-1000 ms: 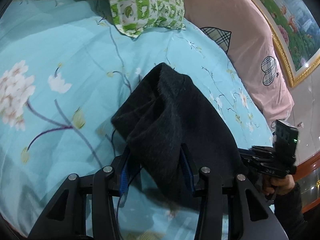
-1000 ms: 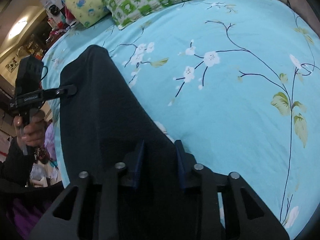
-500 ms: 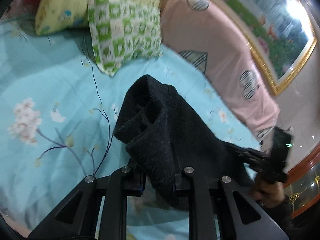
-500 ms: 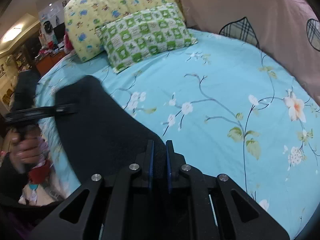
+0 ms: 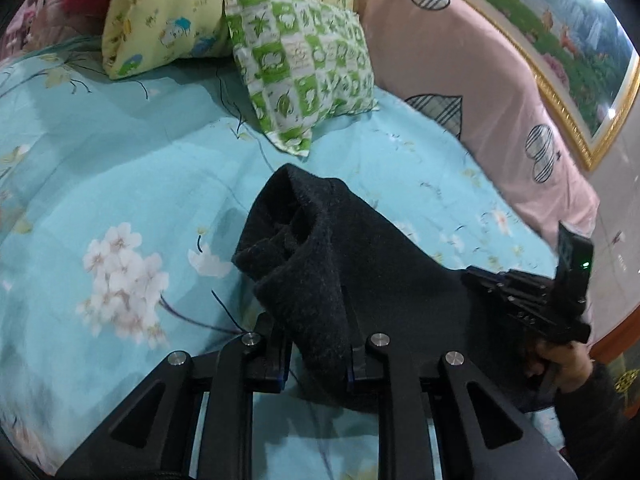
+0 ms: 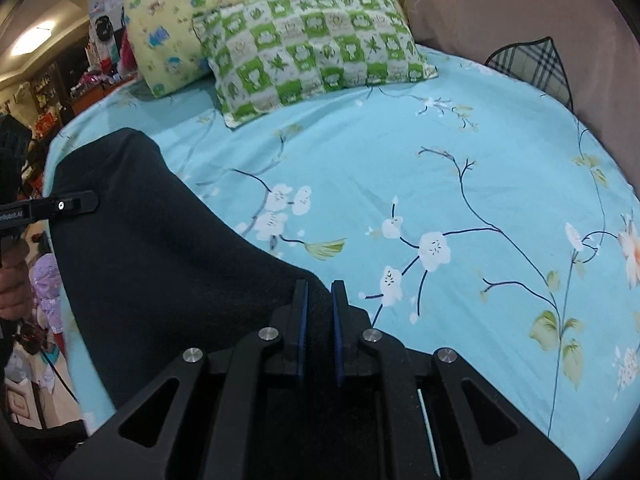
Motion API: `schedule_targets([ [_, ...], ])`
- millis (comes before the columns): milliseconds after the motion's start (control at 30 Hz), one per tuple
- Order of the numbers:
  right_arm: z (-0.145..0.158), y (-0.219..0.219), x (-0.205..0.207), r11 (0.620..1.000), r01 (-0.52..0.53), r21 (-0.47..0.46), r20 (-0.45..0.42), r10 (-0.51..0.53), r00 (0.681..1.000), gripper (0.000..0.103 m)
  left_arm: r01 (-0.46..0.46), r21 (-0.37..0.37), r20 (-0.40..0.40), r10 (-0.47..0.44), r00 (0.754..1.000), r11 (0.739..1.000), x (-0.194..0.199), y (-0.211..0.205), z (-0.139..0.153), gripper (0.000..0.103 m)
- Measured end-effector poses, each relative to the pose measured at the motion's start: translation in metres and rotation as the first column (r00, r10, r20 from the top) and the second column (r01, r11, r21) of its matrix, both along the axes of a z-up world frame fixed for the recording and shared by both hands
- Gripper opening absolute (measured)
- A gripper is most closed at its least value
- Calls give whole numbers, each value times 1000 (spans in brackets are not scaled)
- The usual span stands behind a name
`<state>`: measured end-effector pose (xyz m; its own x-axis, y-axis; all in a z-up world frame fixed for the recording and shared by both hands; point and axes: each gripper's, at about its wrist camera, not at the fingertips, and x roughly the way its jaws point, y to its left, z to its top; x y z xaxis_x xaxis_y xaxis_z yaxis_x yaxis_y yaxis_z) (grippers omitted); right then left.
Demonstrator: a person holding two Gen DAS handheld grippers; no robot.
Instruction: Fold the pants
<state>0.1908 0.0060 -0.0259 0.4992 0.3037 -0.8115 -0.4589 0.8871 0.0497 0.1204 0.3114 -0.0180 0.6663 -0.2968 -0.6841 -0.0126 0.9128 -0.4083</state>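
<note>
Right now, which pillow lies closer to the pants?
The green-and-white checked pillow: it lies in front of the yellow cartoon pillow, nearer the black pants.

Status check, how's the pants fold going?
Left gripper and right gripper both shut on pants. Pants held above bed. Green pillow far ahead, clear.

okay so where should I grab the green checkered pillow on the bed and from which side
Take the green checkered pillow by its near corner, coming from the foot of the bed over the blue sheet. That corner tapers thin and juts free, while its far edge leans on the yellow pillow.
</note>
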Motion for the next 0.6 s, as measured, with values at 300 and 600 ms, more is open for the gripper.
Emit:
schedule_targets([
  [300,0,-25,-2,994,110,22,74,-111,991,37,-91,39,0,91,996,995,-14,15,-6,41],
  [600,44,-55,-60,981,161,111,56,-168,984,39,-65,84,79,58,995,994,-28,-10,42,49],
])
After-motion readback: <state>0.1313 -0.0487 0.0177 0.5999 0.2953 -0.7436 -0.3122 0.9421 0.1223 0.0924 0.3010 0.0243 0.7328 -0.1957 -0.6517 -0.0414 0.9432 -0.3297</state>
